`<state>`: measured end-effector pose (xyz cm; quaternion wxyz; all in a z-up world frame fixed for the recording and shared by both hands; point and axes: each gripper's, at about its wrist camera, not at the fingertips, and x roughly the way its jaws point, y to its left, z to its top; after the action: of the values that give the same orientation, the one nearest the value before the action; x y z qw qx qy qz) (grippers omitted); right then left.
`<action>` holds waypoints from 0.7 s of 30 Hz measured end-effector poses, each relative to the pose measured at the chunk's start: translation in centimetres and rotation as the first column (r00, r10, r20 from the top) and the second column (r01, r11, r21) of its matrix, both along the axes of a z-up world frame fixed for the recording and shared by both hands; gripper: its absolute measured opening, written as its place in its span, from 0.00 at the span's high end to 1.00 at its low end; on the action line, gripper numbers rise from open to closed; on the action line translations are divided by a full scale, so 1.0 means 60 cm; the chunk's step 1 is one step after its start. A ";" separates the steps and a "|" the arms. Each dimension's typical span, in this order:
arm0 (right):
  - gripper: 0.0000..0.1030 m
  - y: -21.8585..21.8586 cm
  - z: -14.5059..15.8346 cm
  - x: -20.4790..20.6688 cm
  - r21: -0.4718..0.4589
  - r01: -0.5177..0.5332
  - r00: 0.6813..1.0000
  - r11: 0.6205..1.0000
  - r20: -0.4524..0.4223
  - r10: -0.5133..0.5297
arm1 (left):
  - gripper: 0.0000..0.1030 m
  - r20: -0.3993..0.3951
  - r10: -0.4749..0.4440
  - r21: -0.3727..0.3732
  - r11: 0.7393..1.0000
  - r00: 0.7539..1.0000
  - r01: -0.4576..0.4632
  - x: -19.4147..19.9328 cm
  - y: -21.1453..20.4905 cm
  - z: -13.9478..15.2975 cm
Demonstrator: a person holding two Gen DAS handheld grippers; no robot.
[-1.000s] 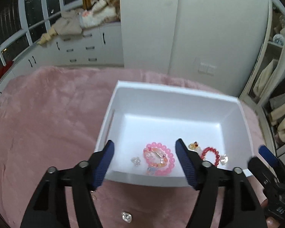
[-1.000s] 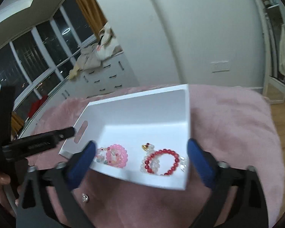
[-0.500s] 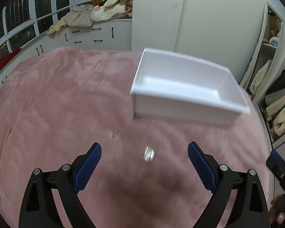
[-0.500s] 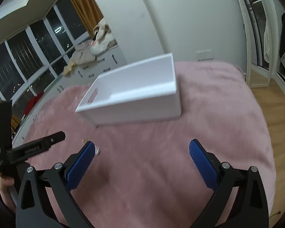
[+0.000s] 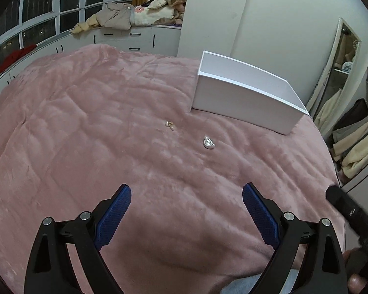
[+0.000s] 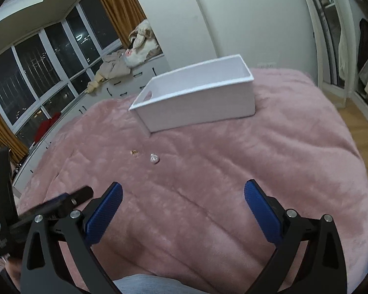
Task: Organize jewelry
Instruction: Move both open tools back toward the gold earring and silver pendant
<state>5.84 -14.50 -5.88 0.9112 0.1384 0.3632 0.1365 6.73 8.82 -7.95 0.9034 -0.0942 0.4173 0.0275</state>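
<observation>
A white box (image 5: 247,98) (image 6: 196,100) stands on the pink blanket (image 5: 85,122) (image 6: 269,159); its inside is hidden from here. Two small pieces lie loose in front of it: a silvery crystal piece (image 5: 209,142) (image 6: 154,158) and a tiny gold piece (image 5: 169,124) (image 6: 134,152). My left gripper (image 5: 186,201) is open and empty, well short of both pieces. My right gripper (image 6: 182,199) is also open and empty, nearer than the pieces. Part of the left tool shows at the lower left of the right wrist view.
White drawers (image 5: 135,39) with piled clothes (image 5: 139,12) run under the windows beyond the bed. A wardrobe with hanging clothes (image 5: 350,142) is at the right. Wooden floor (image 6: 363,132) lies past the bed's right edge. A grey-clad knee (image 6: 144,284) is just below the grippers.
Both grippers have pulled back from the box, which now sits farther off with its contents out of sight. The left jaws have widened. The two loose pieces have come into view.
</observation>
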 end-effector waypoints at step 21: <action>0.10 0.011 -0.010 0.003 -0.077 -0.158 0.986 0.984 0.040 0.162 | 0.09 -0.009 -0.046 0.063 0.997 0.999 0.046 -0.026 -0.045 -0.049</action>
<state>6.02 -13.85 -6.49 0.9099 0.0721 0.3567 0.1991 5.17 6.12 -10.87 0.9048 -0.0556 0.4216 0.0203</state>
